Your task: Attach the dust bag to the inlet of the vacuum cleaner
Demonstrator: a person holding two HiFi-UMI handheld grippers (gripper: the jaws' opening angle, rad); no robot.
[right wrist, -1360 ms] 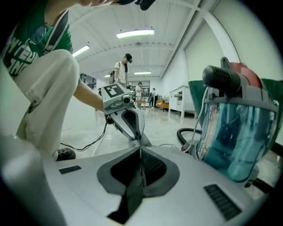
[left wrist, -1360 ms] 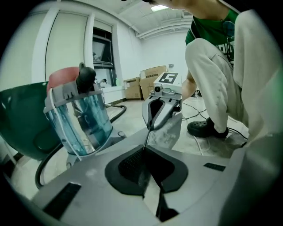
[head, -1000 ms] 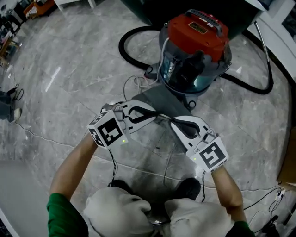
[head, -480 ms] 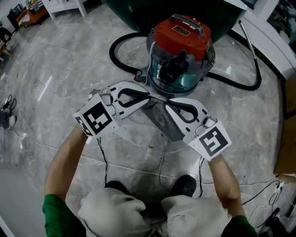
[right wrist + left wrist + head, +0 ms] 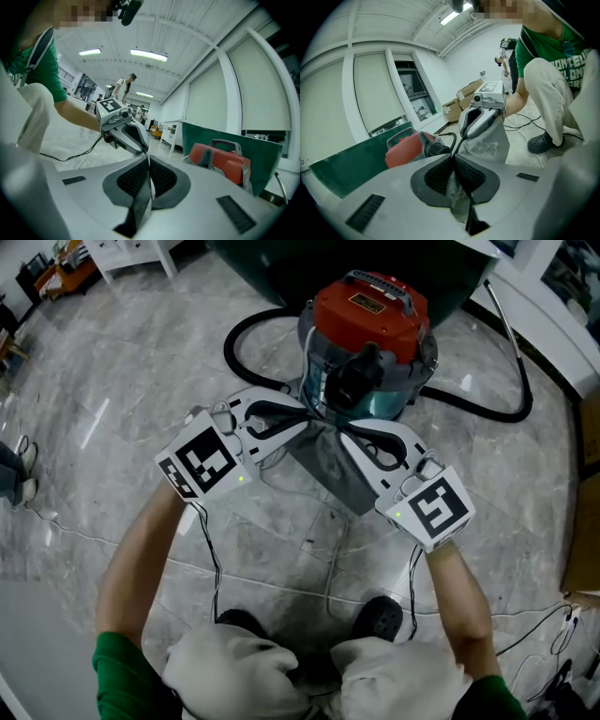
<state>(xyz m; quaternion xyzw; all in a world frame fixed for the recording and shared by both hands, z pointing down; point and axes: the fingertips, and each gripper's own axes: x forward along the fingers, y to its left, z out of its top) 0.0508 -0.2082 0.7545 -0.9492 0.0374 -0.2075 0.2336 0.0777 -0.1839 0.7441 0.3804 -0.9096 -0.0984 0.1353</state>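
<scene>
Left tongs (image 5: 302, 418) and right tongs (image 5: 345, 433) are each clamped on the top edge of the grey bag (image 5: 330, 472). It hangs stretched between them above the floor (image 5: 141, 381), just in front of the vacuum (image 5: 370, 310). The black inlet (image 5: 354, 379) sits just beyond the bag's top edge. The pick-up looks done. What is left, I judge, is lining the bag's mouth, which I cannot make out, up with the inlet and pushing it on.

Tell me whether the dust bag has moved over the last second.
Yes. The dust bag has come up toward the vacuum cleaner; its top edge now overlaps the cleaner's body in the head view.
</scene>
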